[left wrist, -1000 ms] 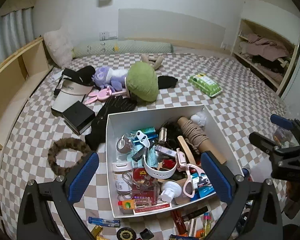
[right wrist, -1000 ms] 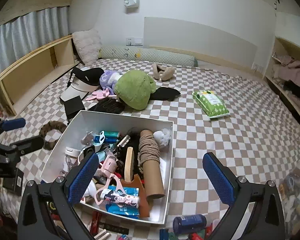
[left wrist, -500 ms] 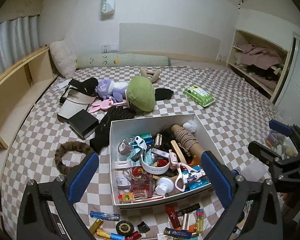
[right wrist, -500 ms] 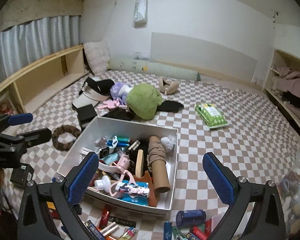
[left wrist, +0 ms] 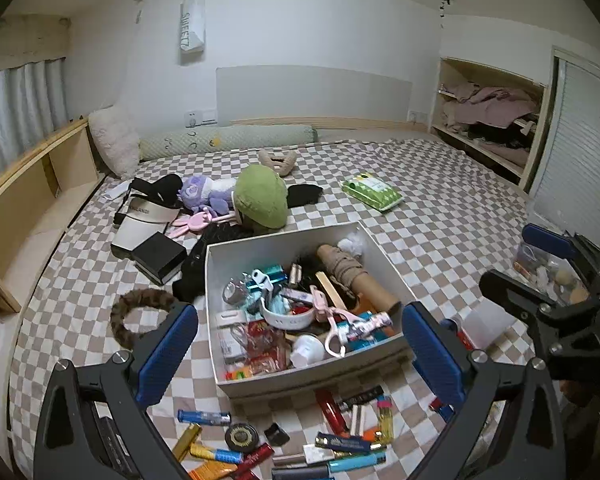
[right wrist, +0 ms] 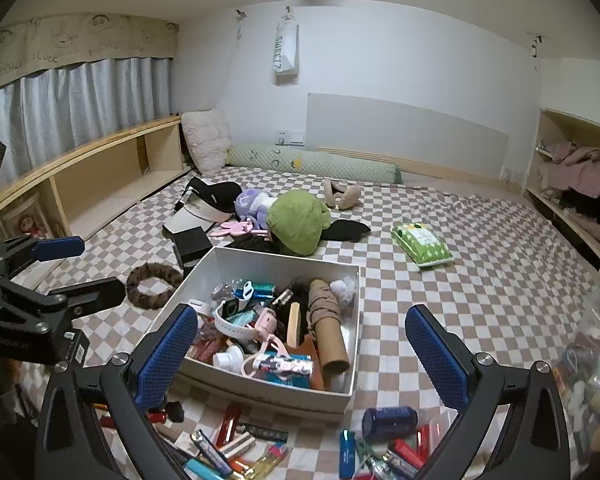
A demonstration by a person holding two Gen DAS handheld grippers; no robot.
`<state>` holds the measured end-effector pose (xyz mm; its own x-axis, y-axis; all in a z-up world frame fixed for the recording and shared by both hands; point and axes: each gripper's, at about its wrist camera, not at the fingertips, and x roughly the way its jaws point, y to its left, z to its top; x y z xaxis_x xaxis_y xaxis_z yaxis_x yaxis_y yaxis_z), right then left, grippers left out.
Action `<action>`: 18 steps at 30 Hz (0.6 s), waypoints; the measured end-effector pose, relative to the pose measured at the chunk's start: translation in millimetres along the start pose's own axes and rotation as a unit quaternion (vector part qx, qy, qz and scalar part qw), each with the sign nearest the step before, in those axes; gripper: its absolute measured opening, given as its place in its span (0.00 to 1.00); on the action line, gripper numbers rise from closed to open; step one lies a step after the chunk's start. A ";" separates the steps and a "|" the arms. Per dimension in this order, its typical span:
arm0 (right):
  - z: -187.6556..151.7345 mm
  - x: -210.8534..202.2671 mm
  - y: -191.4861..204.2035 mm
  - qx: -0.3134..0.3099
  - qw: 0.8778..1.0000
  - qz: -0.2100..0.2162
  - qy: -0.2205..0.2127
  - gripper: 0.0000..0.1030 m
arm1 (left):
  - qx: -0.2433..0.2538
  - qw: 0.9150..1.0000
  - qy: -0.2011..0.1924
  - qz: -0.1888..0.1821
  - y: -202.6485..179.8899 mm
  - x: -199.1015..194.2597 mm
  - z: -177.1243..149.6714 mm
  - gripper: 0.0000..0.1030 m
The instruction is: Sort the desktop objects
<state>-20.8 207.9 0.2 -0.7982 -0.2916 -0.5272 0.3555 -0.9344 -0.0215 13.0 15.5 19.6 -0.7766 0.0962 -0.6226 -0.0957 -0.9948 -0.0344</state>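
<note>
- The white box (left wrist: 300, 378) fills the centre of the left wrist view, crammed to the brim; a cardboard tube (left wrist: 358, 280) and pink scissors (left wrist: 342, 320) lie on top.
- Lighters and small tubes (left wrist: 340, 432) crowd the bed along the box's near wall, lower centre.
- Bare checkered bedspread (right wrist: 480, 280) lies open right of the box in the right wrist view.
- A green hat (left wrist: 262, 196), a black case (left wrist: 160, 256) and a brown hair ring (left wrist: 140, 312) block the upper left side.

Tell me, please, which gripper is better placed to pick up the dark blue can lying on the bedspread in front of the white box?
Probably the right gripper: the dark blue can lies low between its open fingers, in front of the white box. The left gripper, also open, hangs over lighters further left.
</note>
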 end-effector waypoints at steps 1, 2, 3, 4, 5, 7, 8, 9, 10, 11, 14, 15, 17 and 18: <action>-2.2 -2.3 -0.3 0.000 1.000 -0.003 -0.001 1.00 | 0.002 1.000 -0.001 0.000 -1.3 -1.9 -2.2 1.00; -4.4 -4.6 -0.5 0.000 1.000 -0.005 -0.002 1.00 | 0.004 1.000 -0.002 0.001 -2.5 -3.8 -4.3 1.00; -6.3 -6.7 -0.7 0.000 1.000 -0.007 -0.004 1.00 | 0.006 1.000 -0.004 0.001 -3.8 -5.6 -6.4 1.00; -8.1 -8.8 -0.9 0.001 1.000 -0.009 -0.005 1.00 | 0.009 1.000 -0.006 0.003 -5.1 -6.9 -8.1 1.00; -9.7 -10.6 -1.2 0.002 1.000 -0.010 -0.006 1.00 | 0.011 1.000 -0.007 0.005 -6.3 -8.4 -10.0 1.00; -13.1 -13.6 -1.1 0.002 1.000 -0.012 -0.008 1.00 | 0.013 1.000 -0.008 0.008 -8.5 -10.9 -13.4 1.00; -14.8 -14.8 -0.9 0.001 1.000 -0.013 -0.008 1.00 | 0.014 1.000 -0.009 0.009 -9.7 -12.4 -15.3 1.00; -16.5 -16.0 -0.7 0.000 1.000 -0.014 -0.008 1.00 | 0.015 1.000 -0.011 0.009 -10.8 -13.9 -17.2 1.00; -18.5 -16.8 -0.2 -0.001 1.000 -0.016 -0.007 1.00 | 0.016 1.000 -0.012 0.010 -11.9 -15.3 -19.1 1.00; -20.4 -17.9 0.1 -0.001 1.000 -0.016 -0.007 1.00 | 0.017 1.000 -0.013 0.011 -12.6 -16.4 -20.8 1.00; -26.5 -22.8 0.3 0.001 1.000 -0.017 -0.008 1.00 | 0.019 1.000 -0.016 0.016 -14.5 -19.6 -26.1 1.00; -28.3 -24.7 0.2 0.003 1.000 -0.019 -0.009 1.00 | 0.019 1.000 -0.018 0.017 -14.9 -20.5 -27.7 1.00; -31.3 -28.1 0.3 0.004 1.000 -0.024 -0.013 1.00 | 0.020 0.999 -0.020 0.016 -15.8 -22.5 -31.6 1.00; -32.8 -29.5 0.6 0.004 1.000 -0.025 -0.014 1.00 | 0.020 0.999 -0.019 0.016 -15.9 -22.6 -33.2 1.00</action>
<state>18.9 222.6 -12.2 -0.8283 -0.2506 -0.5011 0.3110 -0.9496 -0.0393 52.8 28.1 8.3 -0.8026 0.0657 -0.5929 -0.0939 -0.9954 0.0168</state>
